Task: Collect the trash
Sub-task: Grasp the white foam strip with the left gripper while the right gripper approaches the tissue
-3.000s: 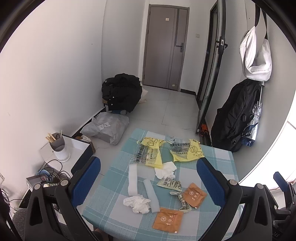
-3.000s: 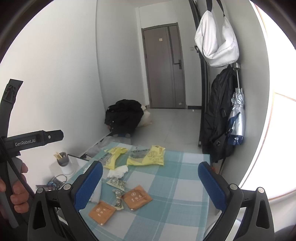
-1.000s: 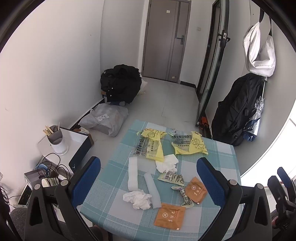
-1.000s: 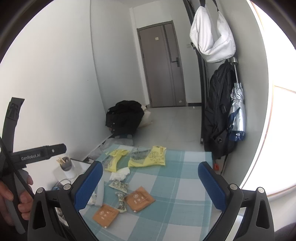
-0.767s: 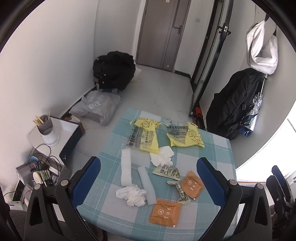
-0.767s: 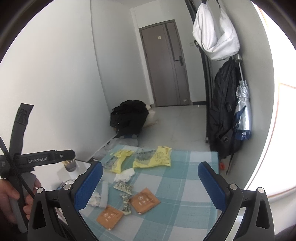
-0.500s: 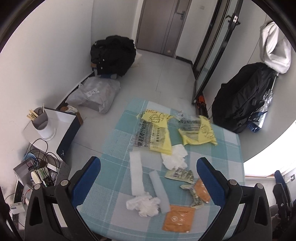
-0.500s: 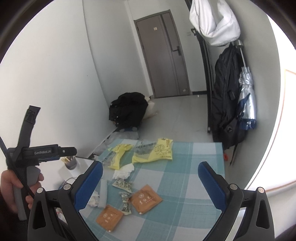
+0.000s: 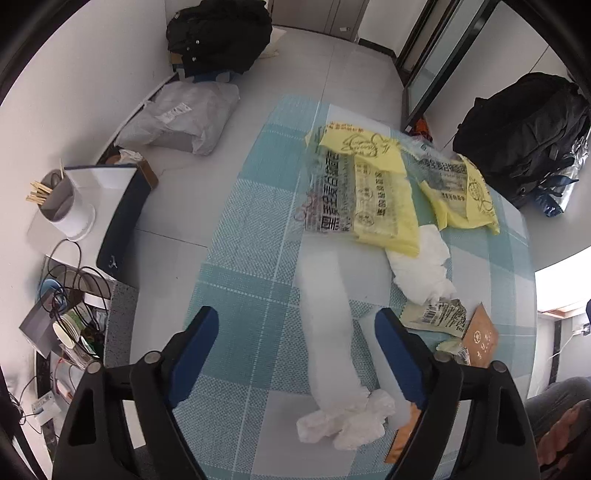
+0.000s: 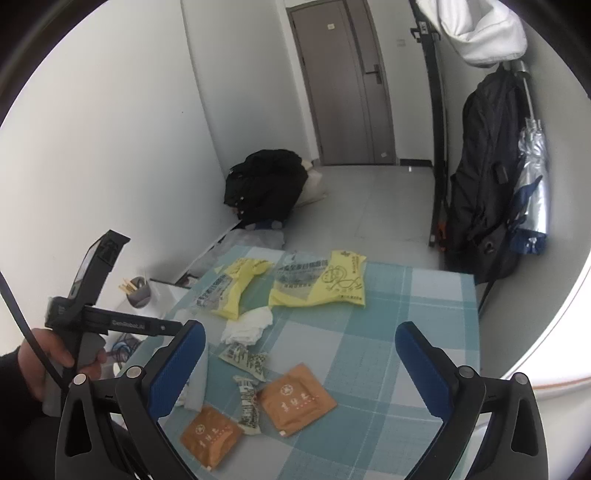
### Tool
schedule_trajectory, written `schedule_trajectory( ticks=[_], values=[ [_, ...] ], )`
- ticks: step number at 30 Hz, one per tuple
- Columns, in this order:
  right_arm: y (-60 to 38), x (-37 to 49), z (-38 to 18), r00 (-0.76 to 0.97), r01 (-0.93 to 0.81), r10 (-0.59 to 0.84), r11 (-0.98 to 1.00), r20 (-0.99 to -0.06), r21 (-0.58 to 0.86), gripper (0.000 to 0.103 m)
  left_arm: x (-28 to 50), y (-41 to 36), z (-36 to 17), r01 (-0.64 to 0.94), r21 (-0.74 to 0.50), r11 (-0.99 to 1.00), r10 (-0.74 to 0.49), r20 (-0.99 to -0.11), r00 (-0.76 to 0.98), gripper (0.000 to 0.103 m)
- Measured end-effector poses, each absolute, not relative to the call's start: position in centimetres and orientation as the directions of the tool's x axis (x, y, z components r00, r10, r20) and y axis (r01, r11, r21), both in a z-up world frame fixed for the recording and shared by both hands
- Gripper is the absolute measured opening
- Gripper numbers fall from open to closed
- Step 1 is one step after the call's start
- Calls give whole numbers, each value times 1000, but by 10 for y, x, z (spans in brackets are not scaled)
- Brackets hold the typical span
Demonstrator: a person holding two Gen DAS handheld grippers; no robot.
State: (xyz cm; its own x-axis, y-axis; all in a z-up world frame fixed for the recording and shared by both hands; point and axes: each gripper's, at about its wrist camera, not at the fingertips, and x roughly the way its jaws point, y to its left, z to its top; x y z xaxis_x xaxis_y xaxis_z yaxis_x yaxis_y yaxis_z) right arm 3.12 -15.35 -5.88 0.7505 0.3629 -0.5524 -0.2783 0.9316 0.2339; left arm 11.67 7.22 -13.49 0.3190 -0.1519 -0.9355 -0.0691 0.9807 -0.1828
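Note:
Trash lies on the teal checked table (image 9: 251, 280). Two yellow printed bags (image 9: 373, 192) (image 10: 325, 284) lie at the far side. A long white wrapper (image 9: 325, 325) lies between my left gripper's (image 9: 295, 332) open jaws, ending at a crumpled white tissue (image 9: 347, 421). A second tissue (image 9: 421, 266) (image 10: 247, 325) sits mid-table. Two orange sachets (image 10: 295, 398) (image 10: 210, 435) and torn printed wrappers (image 10: 245, 360) lie below my right gripper (image 10: 301, 345), which is open, empty and above the table.
A black backpack (image 10: 487, 184) and silver umbrella (image 10: 532, 177) hang by the right wall. A black bag (image 9: 218, 33) and grey parcel (image 9: 181, 114) lie on the floor. A side stand with a cup of sticks (image 9: 62, 203) and cables stands left of the table.
My left gripper has dropped lower and tilted down over the table, now straddling the long white wrapper. My right gripper has moved slightly closer. Nothing on the table has moved.

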Motion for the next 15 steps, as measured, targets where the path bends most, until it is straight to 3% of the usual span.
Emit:
schedule_trajectory(
  ticks=[3,5,6,8,15],
  values=[
    [-150,34,-60,741,-287,371,929,-560,235,103,116,77,-140,-93,-204,975,-168,-940,295,65],
    [-148,36,-63,732,-291,376,927,-568,238,103,120,76,-142,-99,-208,973,-171,-941,291,49],
    [-147,36,-64,725,-295,381,925,-574,241,103,119,76,-140,-98,-203,974,-166,-940,300,45],
    [-147,37,-65,715,-298,386,922,-582,246,103,119,76,-139,-89,-221,971,-185,-936,301,22],
    [-145,37,-73,683,-299,396,918,-614,260,103,119,80,-130,-93,-257,962,-209,-912,352,18]
  ],
)
